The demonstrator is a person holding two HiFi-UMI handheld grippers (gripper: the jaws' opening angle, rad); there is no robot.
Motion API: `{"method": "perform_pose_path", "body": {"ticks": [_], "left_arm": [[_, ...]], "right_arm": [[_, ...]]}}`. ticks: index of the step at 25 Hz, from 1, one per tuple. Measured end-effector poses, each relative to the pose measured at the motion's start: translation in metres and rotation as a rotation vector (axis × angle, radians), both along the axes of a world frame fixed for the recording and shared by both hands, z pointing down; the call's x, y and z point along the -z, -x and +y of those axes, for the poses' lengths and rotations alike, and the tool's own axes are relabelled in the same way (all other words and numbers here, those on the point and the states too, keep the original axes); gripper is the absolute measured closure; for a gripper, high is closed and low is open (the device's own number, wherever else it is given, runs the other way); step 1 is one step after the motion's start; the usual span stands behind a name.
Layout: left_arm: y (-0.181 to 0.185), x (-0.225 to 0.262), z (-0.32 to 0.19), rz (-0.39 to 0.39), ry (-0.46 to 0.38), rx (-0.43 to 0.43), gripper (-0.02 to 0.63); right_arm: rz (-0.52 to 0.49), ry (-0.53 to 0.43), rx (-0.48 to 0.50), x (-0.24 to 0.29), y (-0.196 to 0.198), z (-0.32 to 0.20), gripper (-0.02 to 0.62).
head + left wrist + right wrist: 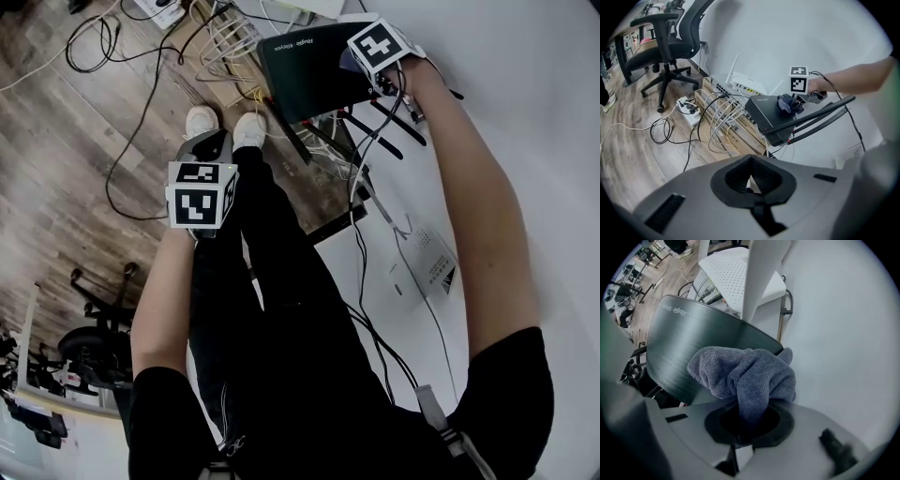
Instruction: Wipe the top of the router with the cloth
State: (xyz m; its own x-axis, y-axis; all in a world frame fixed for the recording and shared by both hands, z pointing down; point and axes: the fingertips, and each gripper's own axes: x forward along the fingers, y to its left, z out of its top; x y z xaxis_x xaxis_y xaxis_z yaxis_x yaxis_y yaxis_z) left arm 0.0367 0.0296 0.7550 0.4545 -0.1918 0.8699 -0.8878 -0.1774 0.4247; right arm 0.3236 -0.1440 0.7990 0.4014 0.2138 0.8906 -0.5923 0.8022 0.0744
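Grey microfibre cloth (pixel 743 376) lies bunched on the black router (pixel 679 348), toward 5 o'clock of the lid in the right gripper view. Its tail drops into the right gripper (pixel 745 425), whose jaws are clamped on it, w/ the pads mostly buried in fabric. The router's near edge is cut off by the gripper body, and the print on the lid is too small to read. In the head view the router is at 12 o'clock, w/ its antennas (pixel 394 122) pointing toward 4 o'clock; the cloth is hidden there under the marker cube.

Left gripper (pixel 751 180): jaws drawn together at the tips, nothing between. It's at 9 o'clock in the head view, over the wood floor (pixel 56 187), well apart from the router. In its own view the router is at 1 o'clock above a stack of cabled network boxes (pixel 726 131); can't tell what bears it. The office chair (pixel 665 47) at 10 o'clock has its top cut off.
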Motion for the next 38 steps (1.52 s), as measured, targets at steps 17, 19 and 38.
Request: {"method": "perform_pose_path", "body": {"ticks": [17, 19, 38], "left_arm": [[-0.004, 0.011, 0.002, 0.005, -0.013, 0.017, 0.595], [-0.003, 0.012, 0.004, 0.005, -0.014, 0.018, 0.595], [0.007, 0.022, -0.002, 0.001, -0.015, 0.024, 0.595]], "right_arm": [[-0.022, 0.243, 0.183, 0.005, 0.014, 0.052, 0.551], [-0.015, 0.251, 0.265, 0.007, 0.019, 0.057, 0.551], [-0.367, 0.328, 0.325, 0.02, 0.144, 0.114, 0.551]]}}
